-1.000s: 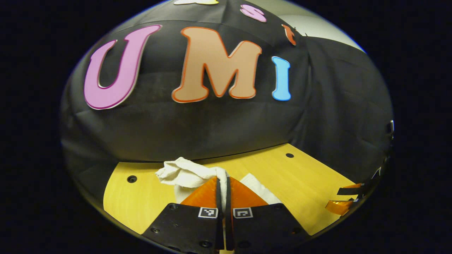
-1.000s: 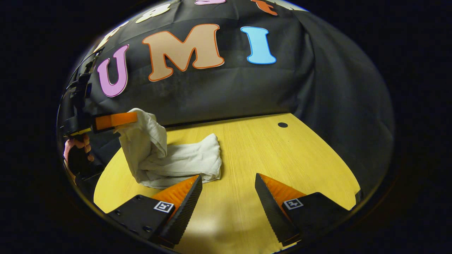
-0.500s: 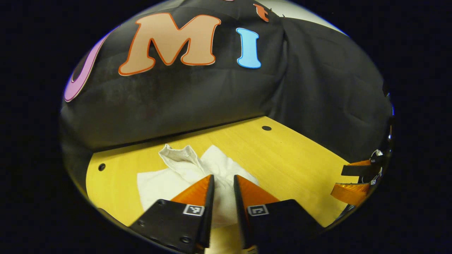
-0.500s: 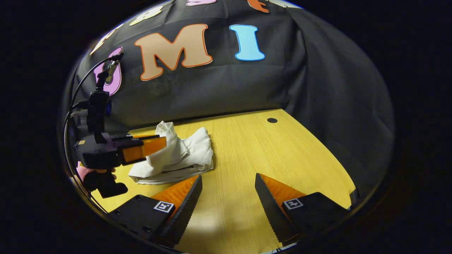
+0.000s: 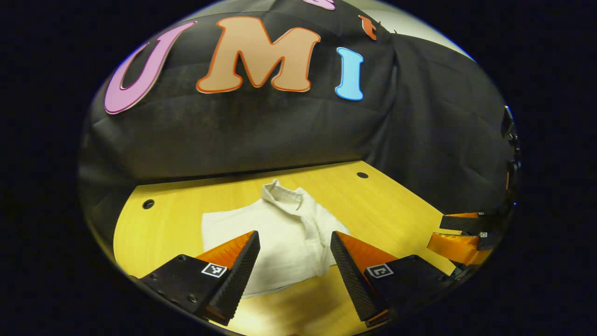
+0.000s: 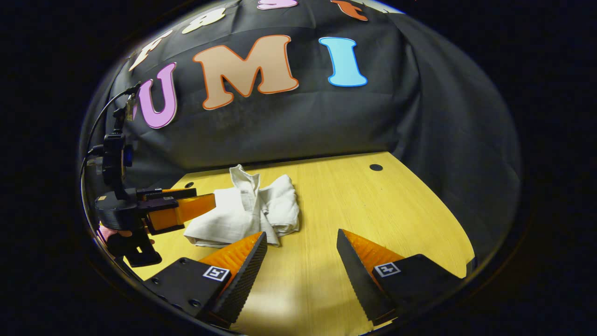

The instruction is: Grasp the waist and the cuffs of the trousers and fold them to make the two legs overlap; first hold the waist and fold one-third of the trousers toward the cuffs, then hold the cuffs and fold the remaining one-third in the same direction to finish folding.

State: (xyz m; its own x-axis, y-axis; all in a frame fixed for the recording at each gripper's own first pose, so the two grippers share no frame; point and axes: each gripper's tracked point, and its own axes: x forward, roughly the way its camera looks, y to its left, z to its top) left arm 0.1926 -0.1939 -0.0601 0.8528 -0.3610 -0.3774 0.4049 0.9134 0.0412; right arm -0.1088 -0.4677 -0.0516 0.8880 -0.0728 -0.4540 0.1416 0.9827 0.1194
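1 pair of white trousers (image 5: pixel 284 233) lies folded in a bundle on the yellow table (image 5: pixel 387 210), with 1 end poking up at the far side. The left gripper (image 5: pixel 295 252) hovers just above it, jaws wide apart and empty. The right gripper (image 6: pixel 301 254) hangs beside the bundle, jaws likewise spread, gripping nothing.

No words, brand names or numbers can be read. Each claw finger carries a small square coded marker (image 5: pixel 214 269), a black-and-white pattern rather than text.
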